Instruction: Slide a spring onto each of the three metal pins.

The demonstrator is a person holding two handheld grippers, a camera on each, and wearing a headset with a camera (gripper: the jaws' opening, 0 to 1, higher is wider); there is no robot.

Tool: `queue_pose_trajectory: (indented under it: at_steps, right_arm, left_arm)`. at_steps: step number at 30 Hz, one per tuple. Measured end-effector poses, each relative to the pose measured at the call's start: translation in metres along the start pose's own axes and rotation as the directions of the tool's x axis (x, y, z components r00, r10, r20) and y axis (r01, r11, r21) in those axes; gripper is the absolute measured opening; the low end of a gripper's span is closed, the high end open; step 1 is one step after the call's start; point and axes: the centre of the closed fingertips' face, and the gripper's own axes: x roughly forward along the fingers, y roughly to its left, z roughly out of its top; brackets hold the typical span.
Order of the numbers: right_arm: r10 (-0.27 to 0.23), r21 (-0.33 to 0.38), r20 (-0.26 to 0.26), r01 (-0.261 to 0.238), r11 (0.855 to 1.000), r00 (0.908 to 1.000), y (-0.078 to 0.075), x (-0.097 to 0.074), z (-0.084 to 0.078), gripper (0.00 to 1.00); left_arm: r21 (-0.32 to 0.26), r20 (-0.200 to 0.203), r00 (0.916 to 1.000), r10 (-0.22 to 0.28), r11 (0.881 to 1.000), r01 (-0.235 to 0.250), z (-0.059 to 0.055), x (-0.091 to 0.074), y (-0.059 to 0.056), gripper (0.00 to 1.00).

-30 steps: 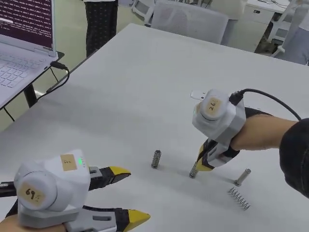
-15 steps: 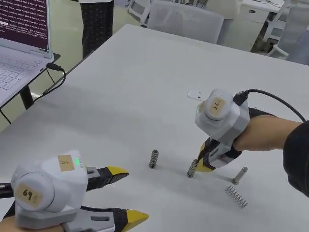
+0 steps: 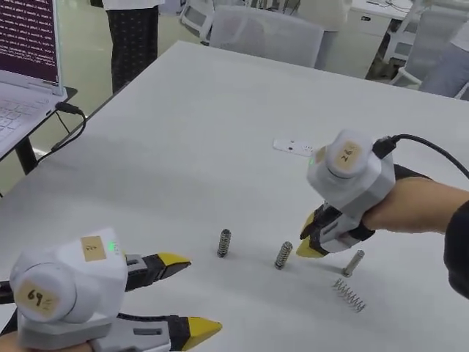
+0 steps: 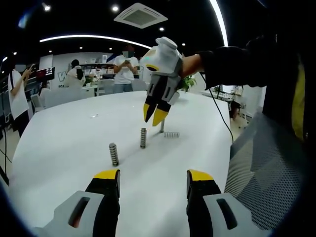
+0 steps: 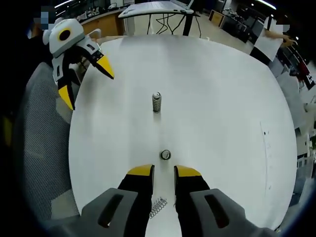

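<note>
Two metal pins stand on the white table, each with a spring on it: one [image 3: 224, 243] [image 4: 114, 154] [image 5: 156, 101] and a second [image 3: 283, 254] [image 4: 143, 138] [image 5: 165, 154]. A bare pin [image 3: 353, 262] [image 4: 162, 126] stands to the right, with a loose spring [image 3: 348, 294] [image 4: 171, 134] [image 5: 158, 206] lying beside it. My right gripper [image 3: 309, 247] [image 4: 153, 114] [image 5: 164, 171] hovers just right of the second pin, jaws narrowly open and empty. My left gripper [image 3: 192, 293] [image 4: 153, 175] [image 5: 86, 85] rests wide open at the near left, empty.
A laptop [image 3: 22, 59] sits on a side stand at far left, its cable [image 3: 69, 121] hanging by the table edge. A small white strip [image 3: 293, 147] lies on the table behind the right gripper. A chair [image 3: 264, 29] and a standing person [image 3: 132, 29] are beyond the far edge.
The right gripper has let go of the spring on the second pin and drawn back a little to the right. The left gripper stays put. The head camera shifted.
</note>
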Motion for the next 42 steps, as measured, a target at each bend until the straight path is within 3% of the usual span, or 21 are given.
queue_pose_trajectory:
  at_steps: [10, 25, 42]
  right_arm:
    - [-0.032, 0.04, 0.045, 0.03, 0.999, 0.9985, 0.011, -0.011, -0.01, 0.14]
    - [-0.057, 0.104, 0.088, 0.048, 0.993, 0.9945, 0.033, -0.018, -0.031, 0.14]
    - [-0.09, 0.204, 0.113, 0.066, 0.977, 0.9895, 0.054, -0.026, -0.065, 0.14]
  left_arm:
    - [0.021, 0.002, 0.9999, -0.017, 1.0, 0.017, 0.009, 0.004, -0.003, 0.49]
    - [0.039, -0.001, 0.9994, -0.035, 0.999, 0.035, 0.014, 0.007, -0.009, 0.49]
    - [0.057, -0.007, 0.998, -0.063, 0.996, 0.064, 0.021, 0.013, -0.016, 0.49]
